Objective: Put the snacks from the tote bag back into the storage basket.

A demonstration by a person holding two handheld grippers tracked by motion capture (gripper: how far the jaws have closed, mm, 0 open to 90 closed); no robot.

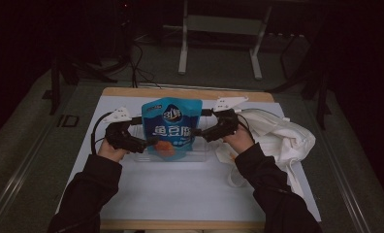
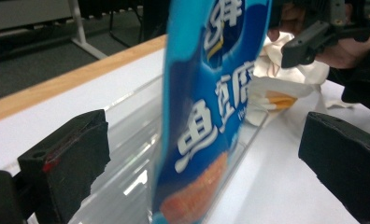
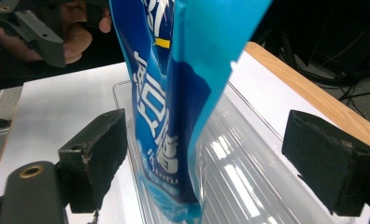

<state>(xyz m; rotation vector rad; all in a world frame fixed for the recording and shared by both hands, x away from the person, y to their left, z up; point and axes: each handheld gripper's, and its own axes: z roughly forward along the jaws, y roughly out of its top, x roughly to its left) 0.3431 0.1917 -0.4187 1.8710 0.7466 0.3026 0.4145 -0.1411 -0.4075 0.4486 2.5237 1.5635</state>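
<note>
A blue snack pouch stands upright in a clear plastic tray on the white table, near its far half. The left gripper is at the left edge of the pouch and the right gripper at its right edge. Both have their jaws spread wide; in each gripper view the pouch edge stands between the two black pads and touches neither. A white cloth bag lies just right of the tray, behind the right hand.
</note>
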